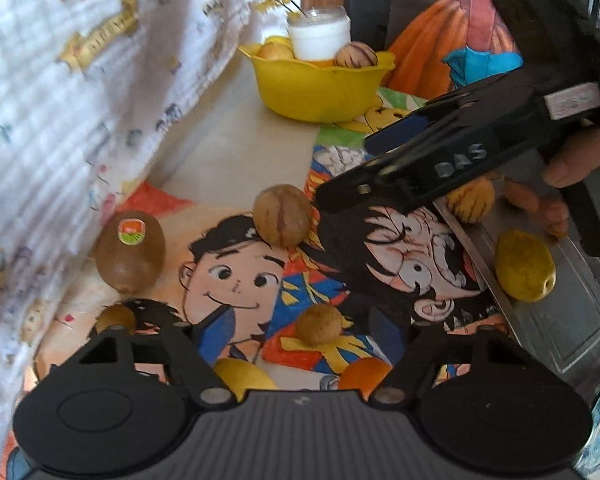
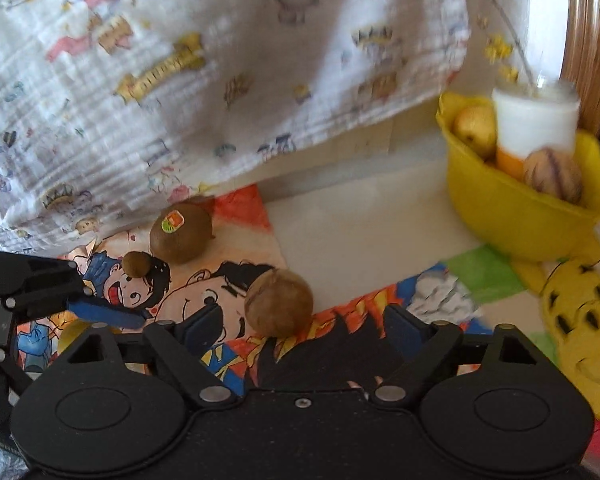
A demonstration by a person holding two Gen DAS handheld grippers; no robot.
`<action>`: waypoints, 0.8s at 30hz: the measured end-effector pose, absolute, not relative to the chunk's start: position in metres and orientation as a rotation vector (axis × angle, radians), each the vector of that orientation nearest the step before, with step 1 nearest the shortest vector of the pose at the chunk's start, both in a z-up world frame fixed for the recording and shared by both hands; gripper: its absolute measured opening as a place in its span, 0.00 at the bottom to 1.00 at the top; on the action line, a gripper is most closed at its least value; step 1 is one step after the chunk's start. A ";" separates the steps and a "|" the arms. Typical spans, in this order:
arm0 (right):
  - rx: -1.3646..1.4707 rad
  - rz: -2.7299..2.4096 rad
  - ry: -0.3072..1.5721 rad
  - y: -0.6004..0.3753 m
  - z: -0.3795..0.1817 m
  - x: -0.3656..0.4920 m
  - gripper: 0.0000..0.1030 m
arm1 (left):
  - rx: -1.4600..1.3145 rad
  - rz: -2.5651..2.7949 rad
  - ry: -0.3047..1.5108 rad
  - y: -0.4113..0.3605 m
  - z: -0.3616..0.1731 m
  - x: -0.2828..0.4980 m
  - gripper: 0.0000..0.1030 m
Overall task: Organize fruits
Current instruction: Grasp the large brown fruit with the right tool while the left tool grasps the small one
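Observation:
A striped tan melon-like fruit (image 1: pixel 283 216) (image 2: pixel 279 303) lies on the cartoon-printed cloth (image 1: pixel 236 280). My right gripper (image 2: pixel 300 326) is open, with the fruit between its fingers near the left one; in the left wrist view its tip (image 1: pixel 340 196) is beside the fruit. My left gripper (image 1: pixel 296 344) is open, low over the cloth, a small brown fruit (image 1: pixel 319 324) between its fingers. A kiwi with a sticker (image 1: pixel 131 251) (image 2: pixel 181 232) lies at the left. A yellow bowl (image 1: pixel 320 88) (image 2: pixel 516 216) holds several fruits and a white jar.
A metal tray (image 1: pixel 572 320) at the right carries a yellow fruit (image 1: pixel 525 266) and a striped fruit (image 1: pixel 470 200). A yellow fruit (image 1: pixel 242 376) and an orange one (image 1: pixel 364 374) lie close under my left gripper. A patterned white cloth (image 2: pixel 180 80) hangs at the back left.

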State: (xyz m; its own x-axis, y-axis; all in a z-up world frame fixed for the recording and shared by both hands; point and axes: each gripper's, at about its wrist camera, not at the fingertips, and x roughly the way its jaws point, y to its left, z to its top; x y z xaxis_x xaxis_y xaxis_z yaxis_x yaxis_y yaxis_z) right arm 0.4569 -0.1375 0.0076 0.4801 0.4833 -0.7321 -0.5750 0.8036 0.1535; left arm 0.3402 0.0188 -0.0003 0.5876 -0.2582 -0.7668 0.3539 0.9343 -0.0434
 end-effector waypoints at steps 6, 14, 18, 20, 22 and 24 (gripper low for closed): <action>-0.089 0.672 0.865 -0.132 -0.012 0.465 0.80 | 0.105 -0.356 0.877 0.019 -0.006 0.342 0.60; -0.076 0.679 0.865 -0.126 -0.021 0.472 0.73 | 0.151 -0.348 0.851 0.010 -0.007 0.337 0.48; -0.062 0.686 0.875 -0.121 -0.027 0.474 0.71 | 0.211 -0.348 0.853 0.001 -0.010 0.338 0.45; -0.060 0.692 0.877 -0.118 -0.029 0.474 0.69 | 0.232 -0.347 0.860 -0.002 -0.011 0.340 0.42; -0.062 0.701 0.872 -0.116 -0.030 0.474 0.69 | 0.252 -0.347 0.870 -0.004 -0.011 0.342 0.40; -0.067 0.700 0.868 -0.114 -0.030 0.473 0.68 | 0.275 -0.351 0.877 -0.006 -0.013 0.343 0.40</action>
